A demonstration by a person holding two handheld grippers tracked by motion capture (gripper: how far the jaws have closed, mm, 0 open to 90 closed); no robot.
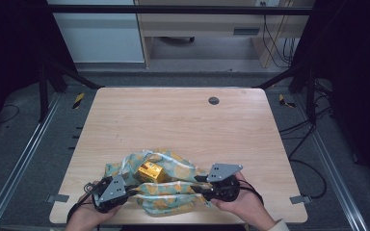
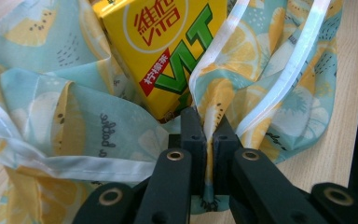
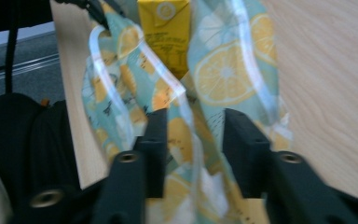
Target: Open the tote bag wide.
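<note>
Left gripper (image 2: pixel 204 122) jaws pressed together, pinching a fold of the lemon-print cloth bag (image 2: pixel 51 126). Yellow drink carton (image 2: pixel 168 51) sits in the bag just ahead of its tips. Right gripper (image 3: pixel 193 135) jaws spread, bag fabric loose between them, carton beyond. Bag lies on the wooden table (image 1: pixel 173 120).

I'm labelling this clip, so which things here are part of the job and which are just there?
In the job:
- lemon-print cloth bag
- yellow drink carton inside it
- left gripper, shut on the bag's fabric
- right gripper, jaws apart around the fabric

Just there:
- wooden table
- round grommet in the tabletop
</note>
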